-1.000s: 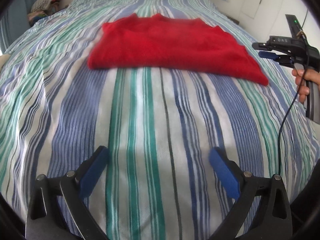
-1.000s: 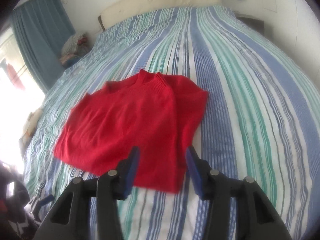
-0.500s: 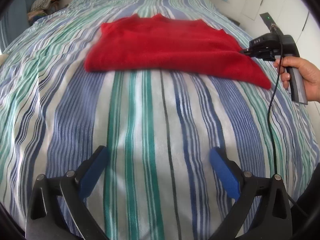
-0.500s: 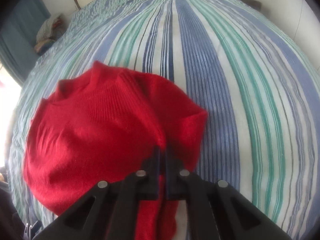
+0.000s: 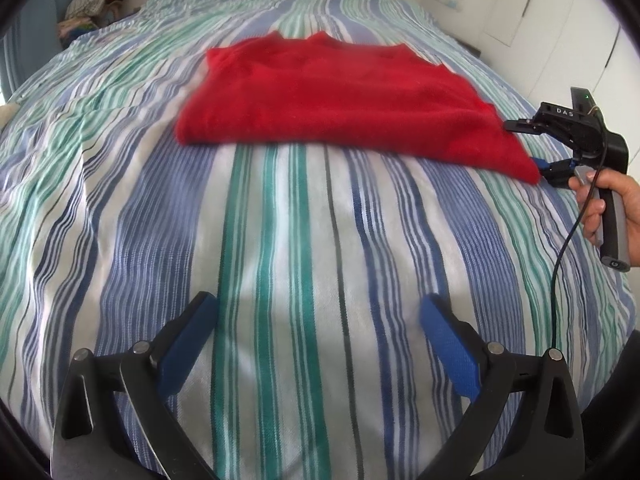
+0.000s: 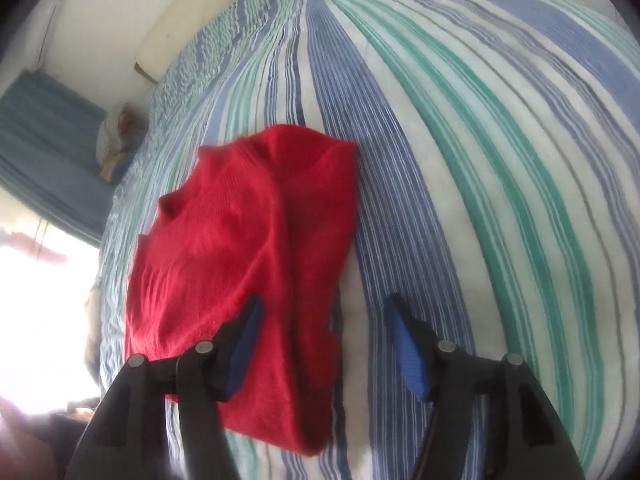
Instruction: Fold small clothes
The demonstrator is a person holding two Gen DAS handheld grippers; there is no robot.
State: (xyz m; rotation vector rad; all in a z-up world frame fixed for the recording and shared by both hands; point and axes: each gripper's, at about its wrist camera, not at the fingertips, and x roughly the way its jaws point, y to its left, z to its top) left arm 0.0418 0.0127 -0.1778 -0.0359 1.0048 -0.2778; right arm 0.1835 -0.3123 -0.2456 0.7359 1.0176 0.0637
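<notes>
While the red sweater [image 6: 248, 264] lies part-folded on the striped bed [image 5: 304, 280], the right gripper [image 6: 324, 344] opens over its edge (left gripper [image 5: 320, 344] spread, idle); further folds remain.

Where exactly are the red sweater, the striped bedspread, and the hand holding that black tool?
red sweater [image 5: 332, 96]: left wrist view, middle of the folded knit.
striped bedspread [image 5: 280, 260]: left wrist view, bare green-striped patch.
hand [image 5: 612, 204]: left wrist view, fingers round the tool's handle.

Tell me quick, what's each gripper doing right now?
Left gripper: open, empty, over the striped bedspread.
Right gripper: jaws opening, holding nothing, astride the red sweater's edge.
</notes>
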